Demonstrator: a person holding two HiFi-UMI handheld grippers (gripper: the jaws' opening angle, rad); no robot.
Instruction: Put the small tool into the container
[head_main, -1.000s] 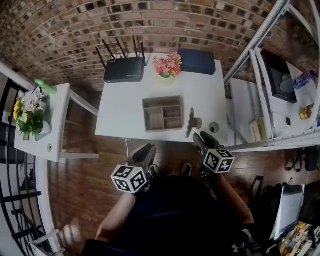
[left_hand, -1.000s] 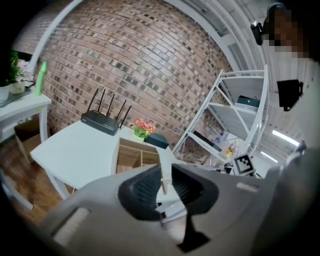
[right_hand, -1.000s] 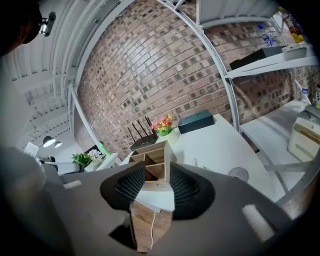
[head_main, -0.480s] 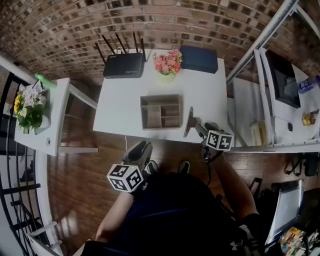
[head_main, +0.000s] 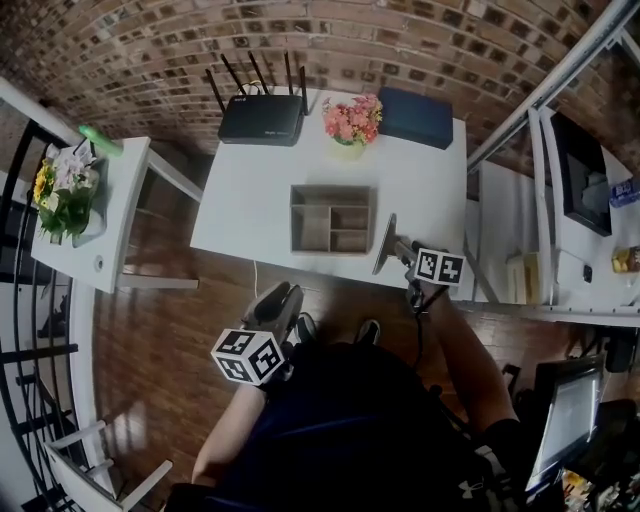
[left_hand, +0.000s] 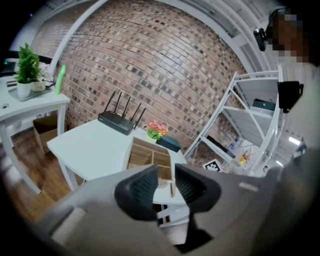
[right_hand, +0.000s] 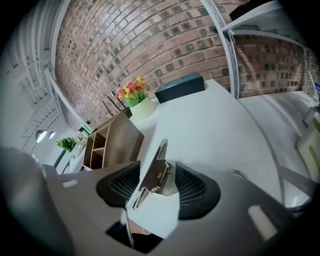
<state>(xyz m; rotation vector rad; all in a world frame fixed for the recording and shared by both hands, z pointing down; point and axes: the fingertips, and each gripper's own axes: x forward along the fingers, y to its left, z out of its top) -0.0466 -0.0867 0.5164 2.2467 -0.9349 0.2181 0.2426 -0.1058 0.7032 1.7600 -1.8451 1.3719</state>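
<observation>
Head view, left to right. A white side table (head_main: 108, 235) carried a potted plant with yellow and white flowers (head_main: 60, 195) and a green bottle (head_main: 100, 141). The left gripper (head_main: 281, 298) was held low over the brown wooden floor (head_main: 160, 340), off the front edge of the white main table (head_main: 250, 200) and close to the person's body. In the left gripper view its two dark ribbed jaws stood slightly apart, with a narrow gap and nothing between them (left_hand: 165, 184).

Along the back of the main table stood a black router with four antennas (head_main: 262, 118), a pot of pink and red flowers (head_main: 352, 120) and a dark blue flat box (head_main: 415, 116). The brown wooden compartmented container (head_main: 296, 220) lay at the table's middle, its compartments showing no tool.

The slim silver metal tool (head_main: 385, 243) stood on edge at the table's front right corner, just beside the container's right wall and outside it. The right gripper (head_main: 402, 249) reached it from the front edge. In the right gripper view its jaws were closed against both sides of the tool (right_hand: 156, 170), pinching it, with the container (right_hand: 112, 140) to the left. White metal shelving (head_main: 560, 200) occupied the far right.
</observation>
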